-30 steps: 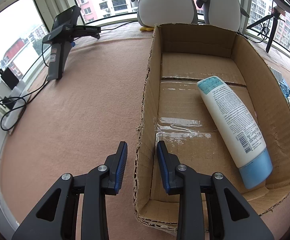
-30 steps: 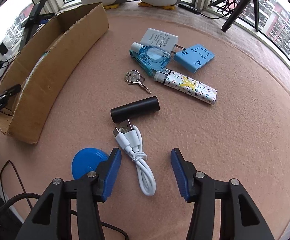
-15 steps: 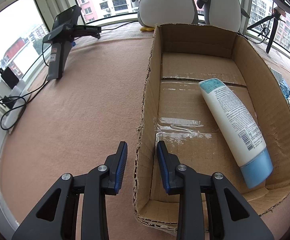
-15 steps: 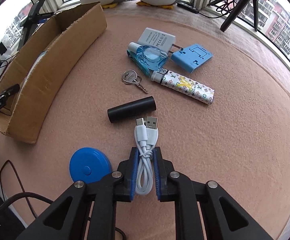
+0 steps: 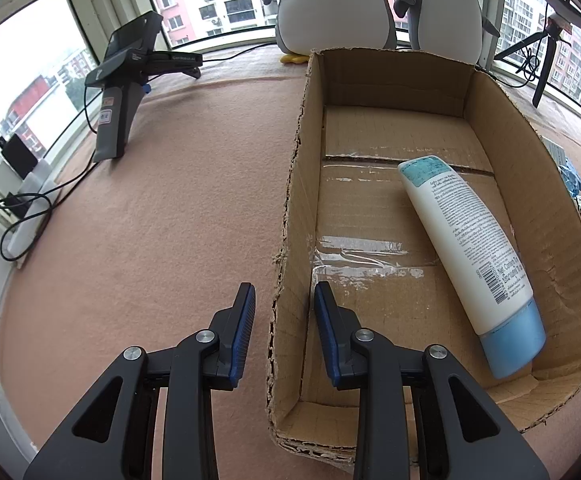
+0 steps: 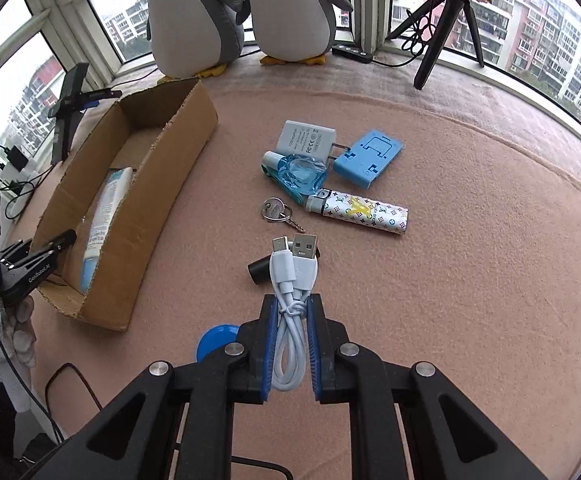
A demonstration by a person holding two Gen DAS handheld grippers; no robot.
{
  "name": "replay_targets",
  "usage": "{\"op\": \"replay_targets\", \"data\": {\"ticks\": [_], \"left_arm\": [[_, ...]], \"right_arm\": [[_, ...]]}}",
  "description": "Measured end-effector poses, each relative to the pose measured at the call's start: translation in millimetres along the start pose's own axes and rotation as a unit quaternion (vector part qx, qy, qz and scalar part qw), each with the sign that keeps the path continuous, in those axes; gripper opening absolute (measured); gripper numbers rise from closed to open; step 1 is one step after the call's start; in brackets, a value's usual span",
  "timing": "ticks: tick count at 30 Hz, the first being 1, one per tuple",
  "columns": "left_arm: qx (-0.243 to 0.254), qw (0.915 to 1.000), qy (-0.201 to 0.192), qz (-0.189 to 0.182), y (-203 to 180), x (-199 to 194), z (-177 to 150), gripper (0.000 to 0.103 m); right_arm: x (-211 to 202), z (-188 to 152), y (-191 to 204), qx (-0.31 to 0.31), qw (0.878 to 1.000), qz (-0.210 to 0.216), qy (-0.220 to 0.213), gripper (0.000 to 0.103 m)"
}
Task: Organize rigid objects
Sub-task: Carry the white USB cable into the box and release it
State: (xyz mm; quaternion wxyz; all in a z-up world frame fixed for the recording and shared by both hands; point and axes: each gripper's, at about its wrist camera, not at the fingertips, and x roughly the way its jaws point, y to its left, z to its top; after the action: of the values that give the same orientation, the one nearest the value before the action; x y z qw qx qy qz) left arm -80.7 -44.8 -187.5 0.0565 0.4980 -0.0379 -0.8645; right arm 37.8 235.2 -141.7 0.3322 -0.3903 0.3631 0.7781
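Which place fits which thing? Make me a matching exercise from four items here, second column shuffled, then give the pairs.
1. white USB cable
2. lotion tube
3. keys
4. blue disc

A. lying in the cardboard box
B. partly hidden behind the right claw
C. clamped in the right claw
D. on the mat beside the patterned lighter

Pairs: 1-C, 2-A, 3-D, 4-B

The cable [image 6: 292, 300] is covering most of the black tube [image 6: 259, 271], and the right gripper [image 6: 292, 312] is hiding half of the blue disc [image 6: 214, 340]. The box [image 5: 570, 216] wall is blocking nearly all of the loose items in the left view. The box [image 6: 162, 184] wall is concealing part of the lotion [image 6: 104, 216]. Print on the lotion [image 5: 470, 236] is staying too small to read. Frame edges are cropping the penguins' [image 5: 330, 0] heads.
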Motion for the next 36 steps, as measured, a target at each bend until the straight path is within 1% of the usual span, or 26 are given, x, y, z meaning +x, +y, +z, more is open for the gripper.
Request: {"op": "replay_targets", "data": {"ticks": [5, 7, 10, 14, 20, 26, 33, 36], "left_arm": [[0.0, 1.0, 0.0, 0.0, 0.0, 0.0, 0.1, 0.029], [0.0, 1.0, 0.0, 0.0, 0.1, 0.1, 0.2, 0.029], [0.0, 1.0, 0.0, 0.0, 0.1, 0.2, 0.2, 0.029], [0.0, 1.0, 0.0, 0.0, 0.2, 0.2, 0.2, 0.029], [-0.001, 1.0, 0.0, -0.001, 0.2, 0.1, 0.0, 0.029], [0.0, 1.0, -0.001, -0.001, 0.2, 0.3, 0.1, 0.029], [-0.001, 1.0, 0.0, 0.0, 0.0, 0.3, 0.1, 0.029], [-0.001, 1.0, 0.0, 0.0, 0.0, 0.4, 0.1, 0.029]], "right_arm": [[-12.5, 29.6, 22.8, 0.004, 0.999, 0.037, -0.035, 0.013], [-15.3, 38.8, 36.7, 0.002, 0.998, 0.046, -0.047, 0.013], [-11.4, 52.6, 57.7, -0.003, 0.997, 0.059, -0.058, 0.013], [4.4, 66.7, 79.7, -0.003, 0.996, 0.072, -0.058, 0.013], [32.6, 85.2, 106.1, -0.011, 0.996, 0.068, -0.05, 0.013], [57.8, 95.2, 121.2, -0.018, 0.998, 0.056, -0.035, 0.013], [71.8, 97.8, 127.3, -0.025, 0.998, 0.047, -0.024, 0.013], [72.0, 98.9, 127.6, -0.026, 0.998, 0.045, -0.028, 0.014]]}}
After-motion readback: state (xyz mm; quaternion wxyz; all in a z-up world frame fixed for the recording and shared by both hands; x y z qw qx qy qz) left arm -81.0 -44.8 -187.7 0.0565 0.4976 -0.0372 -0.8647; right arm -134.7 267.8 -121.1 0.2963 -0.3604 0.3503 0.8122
